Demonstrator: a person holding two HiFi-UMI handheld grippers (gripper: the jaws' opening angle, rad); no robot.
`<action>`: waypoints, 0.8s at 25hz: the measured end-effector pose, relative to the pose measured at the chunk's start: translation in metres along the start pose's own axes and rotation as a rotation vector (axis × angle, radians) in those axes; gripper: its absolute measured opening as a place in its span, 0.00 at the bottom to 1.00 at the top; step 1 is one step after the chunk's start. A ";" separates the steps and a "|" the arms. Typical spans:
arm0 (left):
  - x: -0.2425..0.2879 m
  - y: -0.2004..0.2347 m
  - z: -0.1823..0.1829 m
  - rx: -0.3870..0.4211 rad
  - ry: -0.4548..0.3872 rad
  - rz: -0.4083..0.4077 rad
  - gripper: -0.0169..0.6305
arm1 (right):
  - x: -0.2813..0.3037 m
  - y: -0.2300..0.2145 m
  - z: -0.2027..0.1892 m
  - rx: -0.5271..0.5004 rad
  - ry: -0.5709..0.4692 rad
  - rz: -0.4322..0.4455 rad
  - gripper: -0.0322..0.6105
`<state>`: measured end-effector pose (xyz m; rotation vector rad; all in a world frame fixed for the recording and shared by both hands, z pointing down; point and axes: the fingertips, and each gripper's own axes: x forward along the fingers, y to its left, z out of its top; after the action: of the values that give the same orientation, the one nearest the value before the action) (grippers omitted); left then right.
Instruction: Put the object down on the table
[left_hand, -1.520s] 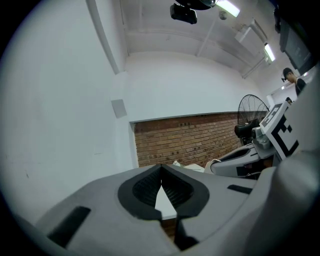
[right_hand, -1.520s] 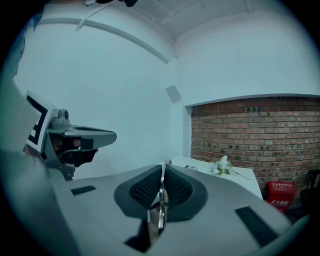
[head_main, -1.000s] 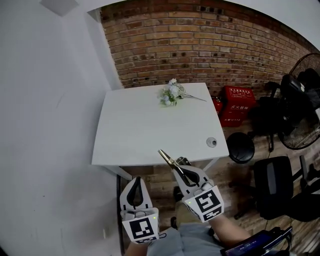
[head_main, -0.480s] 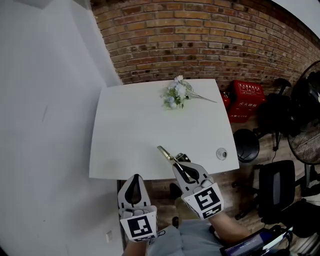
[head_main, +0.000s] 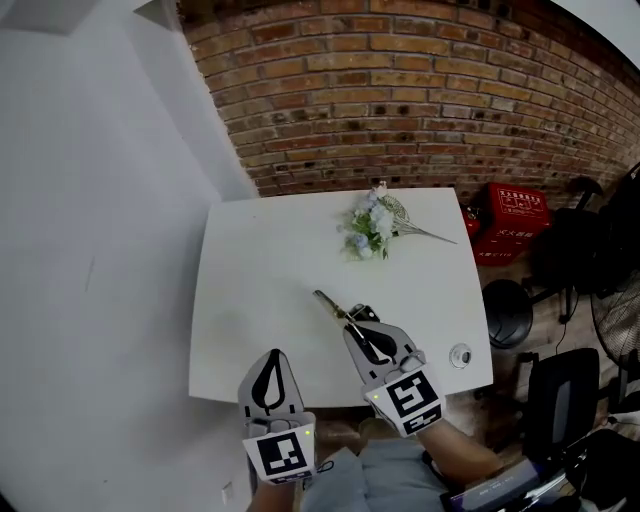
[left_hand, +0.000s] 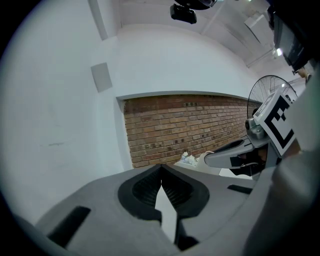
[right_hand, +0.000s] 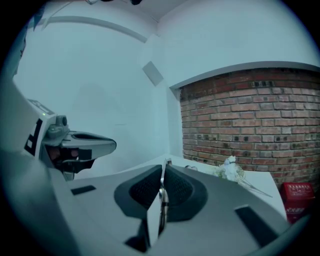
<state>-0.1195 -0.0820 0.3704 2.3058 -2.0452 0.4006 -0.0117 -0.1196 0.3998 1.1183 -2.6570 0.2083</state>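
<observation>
In the head view my right gripper (head_main: 352, 334) is shut on a slim metal tool (head_main: 330, 305) that looks like scissors. Its brass-coloured tip sticks out forward and left over the white table (head_main: 260, 280), above the surface. The right gripper view shows the tool (right_hand: 162, 192) edge-on, pinched between the pads of that gripper (right_hand: 163, 168). My left gripper (head_main: 272, 356) is shut and holds nothing. It hangs at the table's front edge, left of the right one. Its closed tips (left_hand: 161, 168) show in the left gripper view, with the right gripper (left_hand: 235, 155) beside it.
A small bunch of pale artificial flowers (head_main: 372, 225) lies at the table's far side. A round cable hole (head_main: 460, 355) sits near the front right corner. A white wall runs along the left and a brick wall (head_main: 420, 100) behind. A red crate (head_main: 518, 210) and a dark stool (head_main: 508, 312) stand to the right.
Both grippers have moved forward from in front of the table to over its front edge. The tool stays in the right gripper.
</observation>
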 end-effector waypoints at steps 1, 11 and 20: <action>0.006 0.002 0.002 0.007 -0.006 0.003 0.04 | 0.006 -0.004 0.004 -0.004 -0.005 0.003 0.08; 0.041 0.037 0.022 -0.005 -0.025 0.054 0.04 | 0.050 -0.020 0.033 -0.035 -0.021 0.022 0.08; 0.077 0.068 0.001 0.023 -0.022 -0.022 0.04 | 0.088 -0.025 0.023 -0.014 0.039 -0.046 0.08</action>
<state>-0.1781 -0.1661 0.3765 2.3538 -2.0332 0.4020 -0.0573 -0.2023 0.4041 1.1580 -2.5913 0.2012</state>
